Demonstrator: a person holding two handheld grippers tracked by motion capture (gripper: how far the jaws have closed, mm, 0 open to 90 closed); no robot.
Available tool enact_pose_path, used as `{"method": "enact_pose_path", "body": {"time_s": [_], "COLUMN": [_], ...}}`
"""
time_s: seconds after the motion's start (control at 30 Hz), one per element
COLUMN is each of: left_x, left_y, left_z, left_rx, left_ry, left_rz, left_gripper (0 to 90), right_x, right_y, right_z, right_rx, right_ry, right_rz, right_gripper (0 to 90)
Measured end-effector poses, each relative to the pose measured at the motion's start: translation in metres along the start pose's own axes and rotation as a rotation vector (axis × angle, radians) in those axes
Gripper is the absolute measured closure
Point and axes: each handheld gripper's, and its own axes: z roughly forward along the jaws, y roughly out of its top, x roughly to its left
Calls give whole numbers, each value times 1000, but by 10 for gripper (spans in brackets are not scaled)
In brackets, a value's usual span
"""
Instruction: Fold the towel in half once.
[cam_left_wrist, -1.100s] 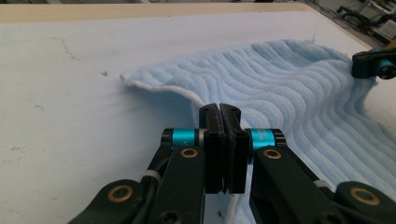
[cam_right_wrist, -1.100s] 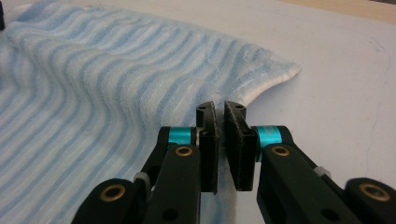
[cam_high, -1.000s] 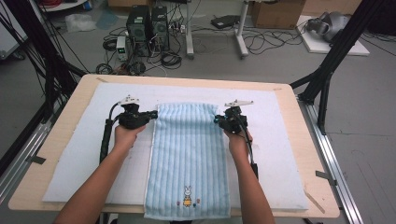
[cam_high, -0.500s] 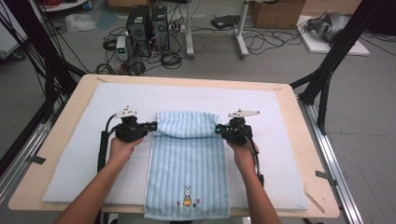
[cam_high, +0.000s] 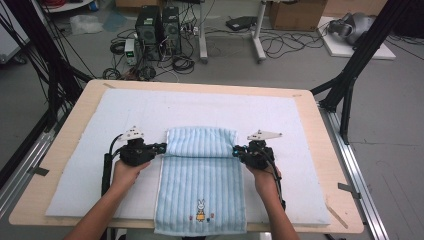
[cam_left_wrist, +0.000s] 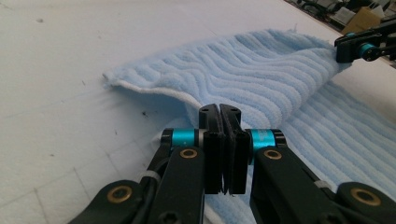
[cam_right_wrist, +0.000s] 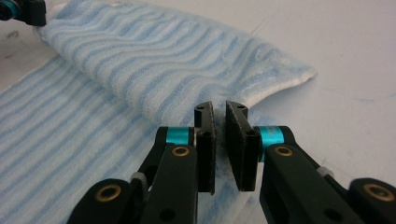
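Observation:
A light blue striped towel (cam_high: 200, 185) lies on the white mat, its near end hanging over the table's front edge. Its far end is folded back toward me into a soft roll (cam_high: 200, 142). My left gripper (cam_high: 162, 147) is at the roll's left end; in the left gripper view the jaws (cam_left_wrist: 219, 109) are pressed together where the towel's white hem (cam_left_wrist: 154, 93) meets them. My right gripper (cam_high: 236, 150) is at the roll's right end. In the right gripper view its jaws (cam_right_wrist: 219, 109) stand slightly apart, with the towel's fold (cam_right_wrist: 163, 70) just beyond the tips.
A white foam mat (cam_high: 280, 120) covers most of the wooden table (cam_high: 332, 165). A small rabbit figure (cam_high: 200, 209) is stitched near the towel's front end. Computer cases (cam_high: 157, 25), cables and black stand legs (cam_high: 350, 75) are on the floor behind the table.
Both grippers have come toward me with the towel's far end, which now lies folded over the middle. The right jaws have parted.

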Motion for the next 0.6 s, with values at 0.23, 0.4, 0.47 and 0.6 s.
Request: {"method": "enact_pose_path", "body": {"time_s": [0.23, 0.4, 0.47, 0.6], "left_x": [5, 14, 18, 27], "left_y": [-1, 10, 16, 29], "left_z": [3, 6, 9, 19], "left_rx": [-10, -40, -44, -37], "left_ry": [48, 62, 70, 84], "left_rz": [-48, -83, -91, -124], "left_gripper": [573, 402, 360, 339], "right_x": [-4, -14, -19, -28], "right_y": [-5, 10, 17, 29], "right_z": [0, -3, -1, 9], "right_rx": [-15, -34, -37, -9], "right_ry": [4, -45, -54, -74], "right_rz": [31, 69, 91, 112], "right_gripper": [661, 456, 410, 367]}}
